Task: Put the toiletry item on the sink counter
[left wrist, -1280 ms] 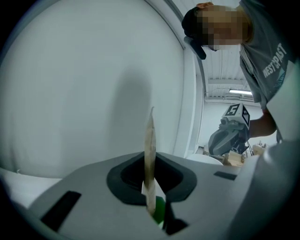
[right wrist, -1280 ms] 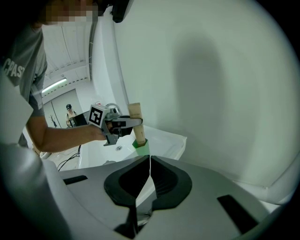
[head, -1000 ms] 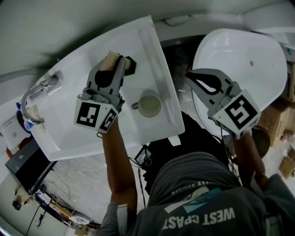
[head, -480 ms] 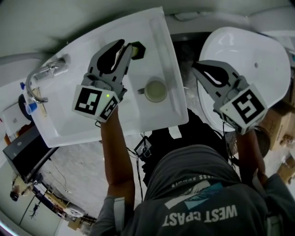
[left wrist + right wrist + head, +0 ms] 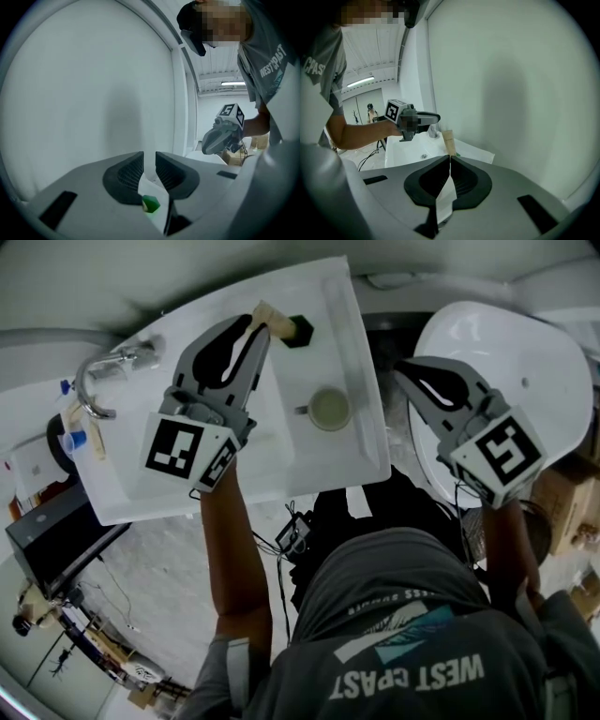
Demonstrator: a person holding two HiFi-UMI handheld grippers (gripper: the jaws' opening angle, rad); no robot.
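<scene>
the tube [image 5: 272,319] stands on its dark cap [image 5: 300,331] on the counter [image 5: 349,338], on the flat rim of the white sink beside the wall. in the right gripper view it is upright [image 5: 448,140], a beige body with a bit of green at its foot.

the left tongs [image 5: 254,326] reach over the sink with their tips just beside the tube's top end. from the head view i cannot tell whether they touch it. in the left gripper view these tongs [image 5: 149,161] are parted by a narrow gap, with nothing between the pads and only white wall ahead. a small green hexagon [image 5: 150,204] shows low in the slot behind them; whether it is the cap i cannot tell. seen from the right gripper view, the left tongs [image 5: 435,117] sit a little above and to the side of the tube.

the right tongs [image 5: 400,369] hang over an oval white fixture [image 5: 544,352] next to the sink, well apart from the tube. they are clenched on nothing [image 5: 450,160], their tips meeting.

the faucet [image 5: 103,385] is at the sink's far left, and the drain [image 5: 329,409] lies in the basin between the two grippers.
</scene>
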